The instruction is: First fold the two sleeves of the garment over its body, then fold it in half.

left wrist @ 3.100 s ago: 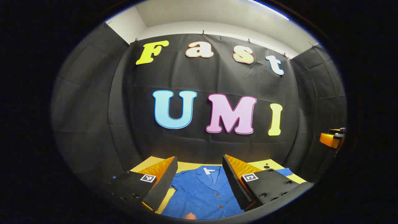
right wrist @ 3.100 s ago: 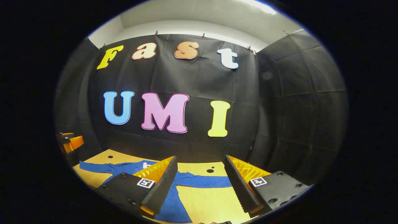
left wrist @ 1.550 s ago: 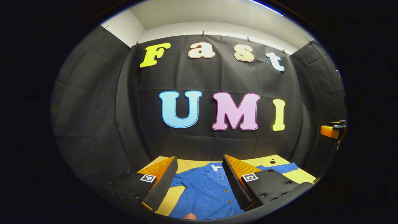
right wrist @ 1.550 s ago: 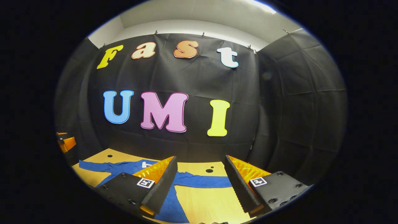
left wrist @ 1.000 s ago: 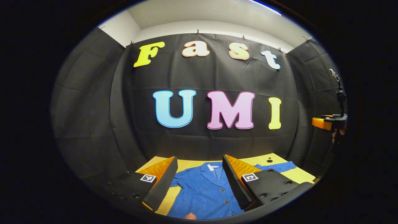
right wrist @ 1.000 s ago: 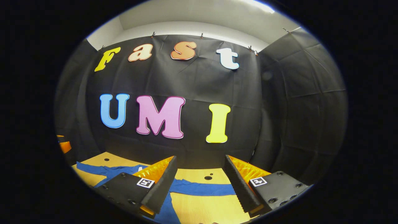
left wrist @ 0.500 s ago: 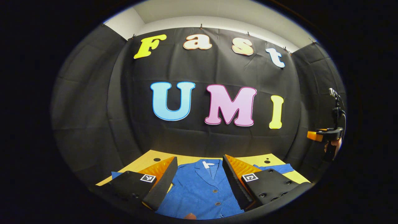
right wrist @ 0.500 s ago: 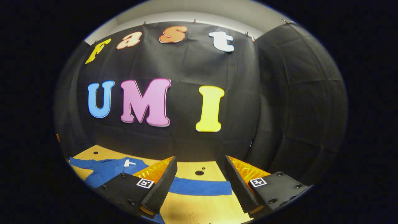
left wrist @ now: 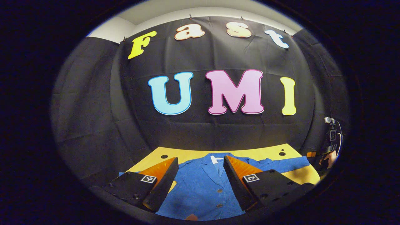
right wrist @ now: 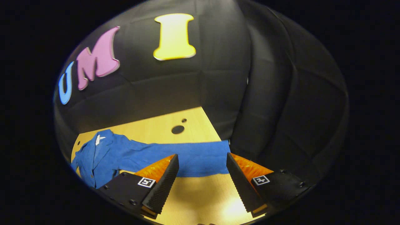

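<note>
Blue buttoned garment point(left wrist: 203, 184) spread flat on yellow wooden table point(left wrist: 187, 154), lower centre of left gripper view, collar with white tag toward the far wall. Left gripper point(left wrist: 200, 181) low in frame, jaws wide apart, nothing between the fingers, hanging over the garment's chest near the button row. One sleeve point(left wrist: 281, 164) stretched out toward right edge of the table in that view; dark holes in the tabletop at upper left and upper right of the wood. At far right edge of left gripper view, other gripper with a hand on it, small and partly cut off.

Right gripper view: right gripper point(right wrist: 201, 184) at bottom, released, jaws spread, empty, above bare table point(right wrist: 200, 200). Sleeve point(right wrist: 187, 156) lying straight across mid-frame, cuff end near the right finger, just beyond the fingertips; contact not discernible. Garment body point(right wrist: 97, 156) with collar at left of frame. Two round holes in the wood above the sleeve. No containers anywhere on the table.
</note>
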A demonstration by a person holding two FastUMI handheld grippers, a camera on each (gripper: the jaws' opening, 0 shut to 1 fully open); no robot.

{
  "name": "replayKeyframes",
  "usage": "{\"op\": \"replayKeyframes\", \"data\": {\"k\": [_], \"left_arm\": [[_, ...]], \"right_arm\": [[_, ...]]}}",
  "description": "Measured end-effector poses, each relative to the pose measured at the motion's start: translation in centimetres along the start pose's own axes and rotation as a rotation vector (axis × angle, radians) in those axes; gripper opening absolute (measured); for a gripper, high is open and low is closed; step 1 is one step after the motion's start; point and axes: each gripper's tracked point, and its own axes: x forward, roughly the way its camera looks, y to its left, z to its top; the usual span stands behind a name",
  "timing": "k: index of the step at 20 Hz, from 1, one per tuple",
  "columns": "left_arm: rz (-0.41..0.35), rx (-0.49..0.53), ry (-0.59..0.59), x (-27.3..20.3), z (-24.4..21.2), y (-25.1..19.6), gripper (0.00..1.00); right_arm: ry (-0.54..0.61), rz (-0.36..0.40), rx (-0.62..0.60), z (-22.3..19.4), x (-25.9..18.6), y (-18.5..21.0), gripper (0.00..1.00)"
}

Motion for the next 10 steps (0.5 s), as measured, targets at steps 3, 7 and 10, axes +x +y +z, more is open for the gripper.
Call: {"op": "replayKeyframes", "data": {"k": [3,7,10], "left_arm": [[0.001,-0.006,0.044,1.1,-0.6,-2.8,0.83],[-0.002,-0.004,0.07,2.1,-0.6,-5.7,0.83],[-0.016,0.01,0.084,2.7,-0.7,-7.2,0.83]], "right_arm": [[0.107,-0.012,0.104,-3.1,3.9,-1.9,0.97],[0.149,-0.038,0.134,-4.8,5.4,-2.9,0.98],[0.133,-0.062,0.132,-5.1,5.8,-3.4,0.97]]}}
